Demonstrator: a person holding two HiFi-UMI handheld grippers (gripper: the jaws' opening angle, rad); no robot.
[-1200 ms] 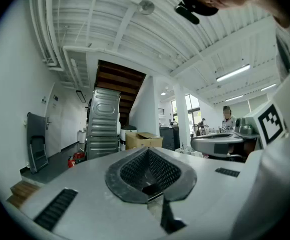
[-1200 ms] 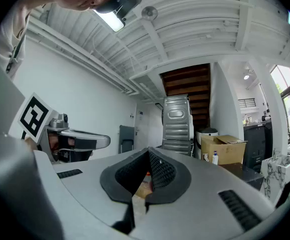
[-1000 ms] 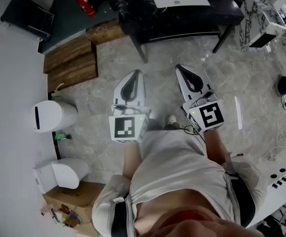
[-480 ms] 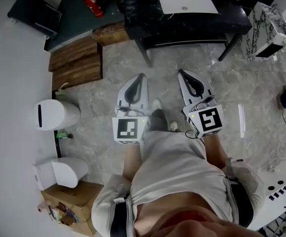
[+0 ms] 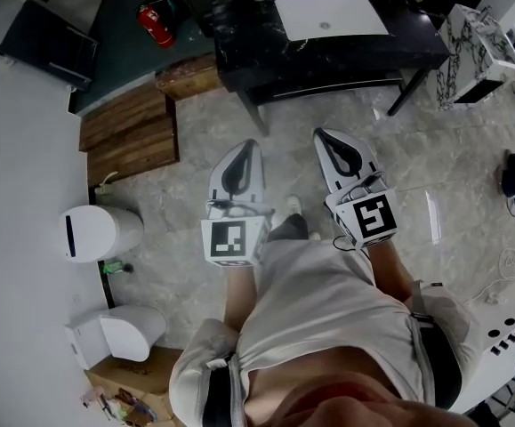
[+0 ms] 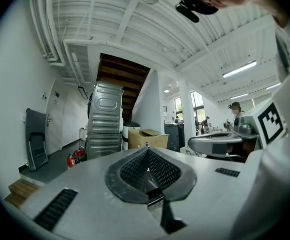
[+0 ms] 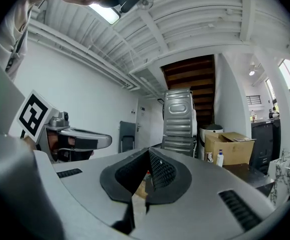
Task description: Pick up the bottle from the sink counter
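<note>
Bottle point(image 7: 220, 158) well ahead on table point(image 5: 408, 34); left hand-held gripper point(image 5: 246, 146) and right hand-held gripper point(image 5: 323, 135) both closed, empty. I'd topple it arriving closed.

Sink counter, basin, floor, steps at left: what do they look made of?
The sink counter looks like dark polished stone or a stone-look slab, judging by its pale veining. The basin is white and smooth, probably ceramic. The floor is grey mottled stone or tile with a slight sheen. The steps are brown planks with grain, likely wood.
</note>
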